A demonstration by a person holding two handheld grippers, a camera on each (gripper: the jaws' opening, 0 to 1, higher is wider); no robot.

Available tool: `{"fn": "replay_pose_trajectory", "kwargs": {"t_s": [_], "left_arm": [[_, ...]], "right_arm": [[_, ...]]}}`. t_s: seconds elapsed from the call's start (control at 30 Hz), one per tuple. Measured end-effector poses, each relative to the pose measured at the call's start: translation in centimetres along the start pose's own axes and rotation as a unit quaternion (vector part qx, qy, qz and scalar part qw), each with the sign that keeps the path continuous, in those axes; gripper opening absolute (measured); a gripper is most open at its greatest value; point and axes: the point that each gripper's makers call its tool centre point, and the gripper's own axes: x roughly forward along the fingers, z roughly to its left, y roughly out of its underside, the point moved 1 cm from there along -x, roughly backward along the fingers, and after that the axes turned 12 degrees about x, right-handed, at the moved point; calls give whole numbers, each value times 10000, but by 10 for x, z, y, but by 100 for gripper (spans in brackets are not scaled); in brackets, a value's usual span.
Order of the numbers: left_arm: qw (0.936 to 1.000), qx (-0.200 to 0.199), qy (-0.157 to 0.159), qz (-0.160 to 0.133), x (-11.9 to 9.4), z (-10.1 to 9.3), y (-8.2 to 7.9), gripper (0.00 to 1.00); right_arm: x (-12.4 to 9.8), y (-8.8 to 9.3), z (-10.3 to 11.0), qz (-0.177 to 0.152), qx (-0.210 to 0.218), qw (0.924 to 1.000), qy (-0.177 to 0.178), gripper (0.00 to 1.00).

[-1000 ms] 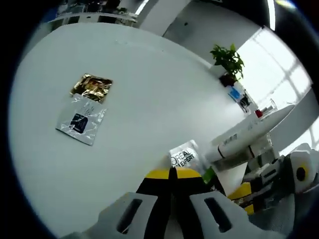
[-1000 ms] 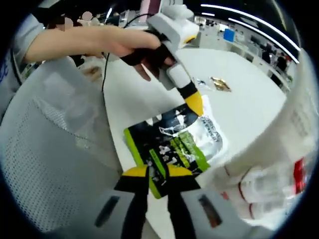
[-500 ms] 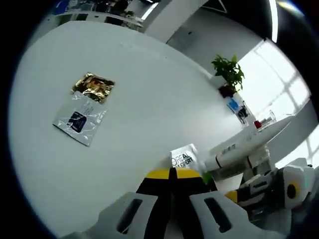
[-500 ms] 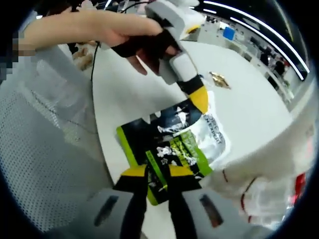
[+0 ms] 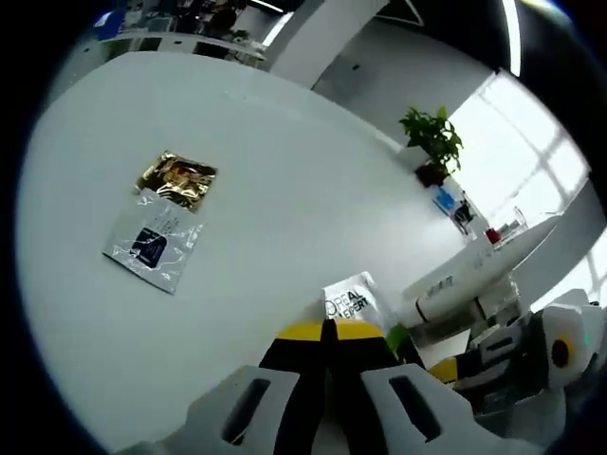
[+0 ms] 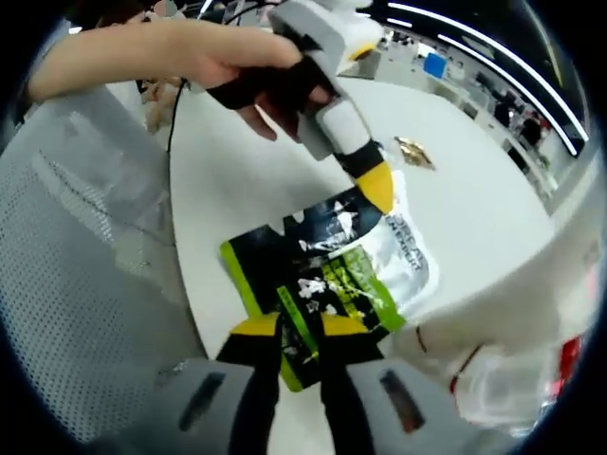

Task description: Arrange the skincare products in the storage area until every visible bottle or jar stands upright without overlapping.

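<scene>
Right claw [image 6: 302,334] clamped on green-black sachet [image 6: 318,284] at lower centre; left claw [image 6: 377,194] pinching its far edge. White sachet [image 6: 410,261] beneath, on tabletop [image 6: 455,204]. Step judged: sachet repositioning. Next: coordinated lift, then placement clear of white sachet.

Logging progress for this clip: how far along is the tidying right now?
Nothing looks finished. In hand: the right claw is shut on the black-and-green sachet, and the left claw is pinching the far end of that pile, by the silver sachet. Left to do: the gold sachet and clear sachet lie flat across the white table, and a white tube lies on its side.
</scene>
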Motion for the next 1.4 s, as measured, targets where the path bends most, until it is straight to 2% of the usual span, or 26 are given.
{"fn": "replay_pose_trajectory", "kwargs": {"t_s": [0.43,0.57,0.63,0.67,0.77,0.9,1.0,1.07,1.1,1.17,1.23,1.33,1.4], "left_arm": [[9998,57,-55,-169,2,2,-5,0],[9993,322,-45,-205,3,0,-7,0],[9978,617,-99,-212,2,1,-8,0],[9960,851,-131,-236,1,0,-11,0],[9929,1108,-284,-323,-2,0,-18,9],[9817,1775,-505,-472,-10,3,-30,10],[9770,2034,-420,-490,-11,-4,-33,12],[9674,2426,-341,-648,-12,-10,-40,10],[9664,2471,-288,-644,-12,-13,-39,8],[9667,2472,-187,-629,-11,-17,-37,9],[9714,2358,-108,-269,-7,-15,-23,9],[9651,2611,-206,90,-3,-7,-11,13],[9663,2564,-123,186,0,-8,-5,16]], "right_arm": [[2,-2,-4,-78,75,9999,44,14],[2,-2,-4,-100,107,9999,38,14],[2,-2,-4,-100,112,9999,39,14],[2,-2,-4,-102,111,9999,39,14],[2,-2,-4,-111,125,9999,35,14],[2,-2,-4,-112,79,9999,24,14],[2,-2,-5,-113,110,9999,1,14],[2,-2,-5,-109,137,9998,-17,14],[2,-2,-5,-114,149,9998,-24,14],[2,-2,-5,-120,153,9998,-28,14],[2,-2,-5,-122,148,9998,-25,14],[2,-2,-4,-119,129,9998,-18,15],[2,-2,-4,-124,126,9998,-18,15]]}}
